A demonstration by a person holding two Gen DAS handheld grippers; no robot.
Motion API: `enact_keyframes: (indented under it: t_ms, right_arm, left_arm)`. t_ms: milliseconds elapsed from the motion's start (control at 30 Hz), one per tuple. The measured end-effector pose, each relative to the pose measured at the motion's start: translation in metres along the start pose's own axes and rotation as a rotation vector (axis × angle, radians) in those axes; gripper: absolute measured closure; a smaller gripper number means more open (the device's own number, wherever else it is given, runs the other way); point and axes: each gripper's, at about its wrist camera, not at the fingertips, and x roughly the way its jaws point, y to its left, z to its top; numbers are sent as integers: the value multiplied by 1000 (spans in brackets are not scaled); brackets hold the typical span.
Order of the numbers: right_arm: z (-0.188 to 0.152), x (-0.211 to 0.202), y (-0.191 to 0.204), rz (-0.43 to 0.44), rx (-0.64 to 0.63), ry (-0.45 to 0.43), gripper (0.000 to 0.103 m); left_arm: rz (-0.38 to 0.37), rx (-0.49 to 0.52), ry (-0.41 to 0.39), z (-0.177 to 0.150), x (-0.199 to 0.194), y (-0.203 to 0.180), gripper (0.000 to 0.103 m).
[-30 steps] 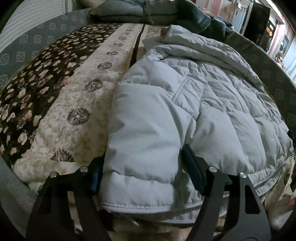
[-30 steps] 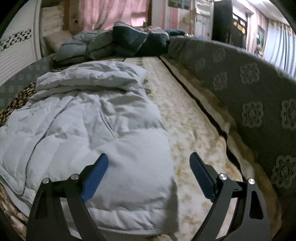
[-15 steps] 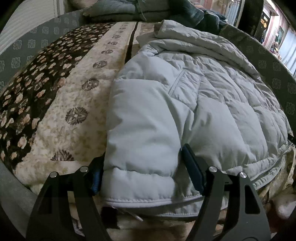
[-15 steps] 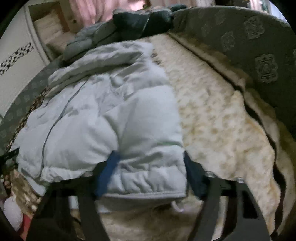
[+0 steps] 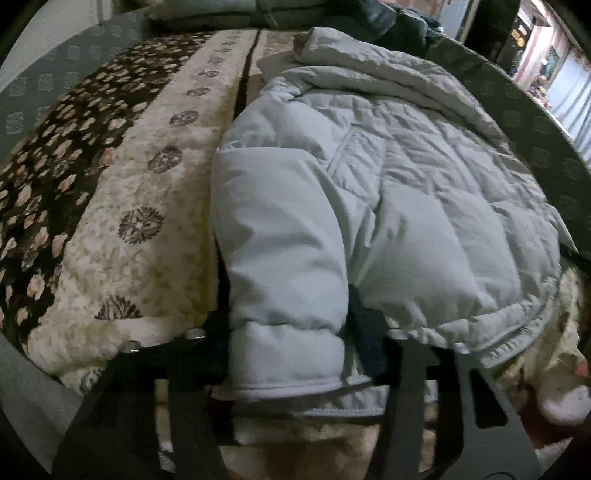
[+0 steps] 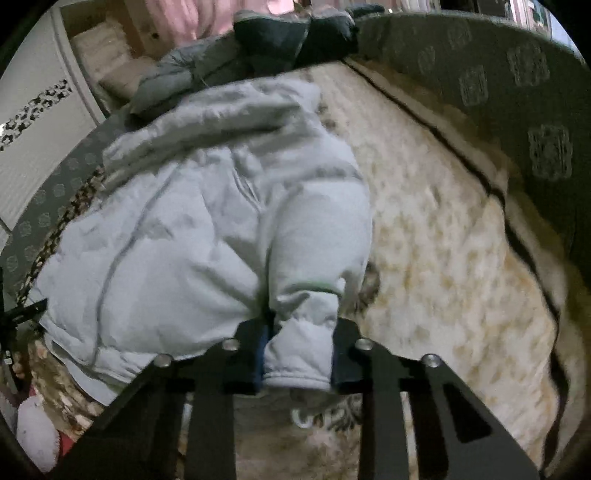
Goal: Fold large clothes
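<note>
One pale blue puffer jacket lies spread on the floral bed blanket, both of its sleeves folded onto the front. The left gripper is clamped on the left sleeve cuff; the right gripper pinches the right sleeve cuff. Two darker jackets sit piled beyond it.

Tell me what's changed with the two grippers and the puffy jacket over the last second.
The right gripper, open beside the jacket a second ago, moved onto the right sleeve cuff and closed on it. The left gripper narrowed around the left sleeve cuff, now squeezing it. The jacket remains spread on the patterned blanket, dark clothes still piled beyond.
</note>
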Motion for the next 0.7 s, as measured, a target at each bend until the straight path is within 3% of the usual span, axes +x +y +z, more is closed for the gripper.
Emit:
enact_keyframes:
  t_ms: [100, 233, 367, 500, 700]
  right_arm:
    - [16, -8, 8, 14, -35, -12, 82]
    - [25, -5, 18, 5, -73, 2, 83]
    - [44, 0, 20, 9, -67, 7, 83]
    - [76, 8, 31, -7, -70, -2, 83]
    - [153, 21, 41, 35, -28, -43, 84]
  left_arm:
    - [-41, 20, 5, 9, -11, 0, 73]
    - [-16, 48, -19, 25, -20, -13, 81]
    - [-27, 34, -85, 54, -32, -28, 83]
    - [14, 47, -89, 94, -25, -40, 83]
    - [-1, -18, -131, 150, -25, -37, 84]
